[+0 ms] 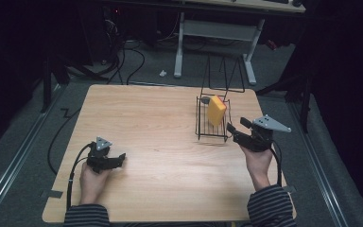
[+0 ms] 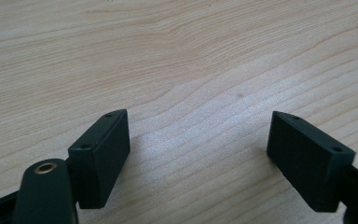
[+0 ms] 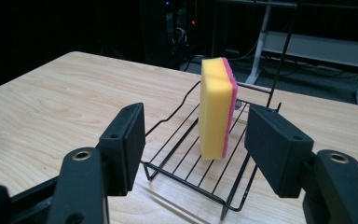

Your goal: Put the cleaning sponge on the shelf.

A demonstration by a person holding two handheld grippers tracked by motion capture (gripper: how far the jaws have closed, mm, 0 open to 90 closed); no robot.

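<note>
A: Where is the sponge (image 3: 216, 109) sitting right now?

B: It is standing on edge in the wire rack (image 3: 179, 140), right of centre in the high view, yellow face toward the right claw (image 3: 196, 149) and the pink layer on the far side.

A: And that claw?

B: Its jaws are standing spread and empty, aiming at the sponge from just short of the rack's near rim. In the right gripper view the sponge is showing between the two jaws, a little right of centre, not touching either.

A: What is making this reach go well, in your judgement?

B: Keeping the jaws wide, going in over the near rim rather than through the wires, and lining them up on the two broad faces so they are squeezing foam, not the rack. A gentle close should do, since foam is likely giving under pressure.

A: The left claw (image 2: 198, 149)?

B: It is resting low over bare tabletop (image 2: 177, 60) at lower left of the high view, jaws spread, holding nothing, well apart from the rack.
</note>
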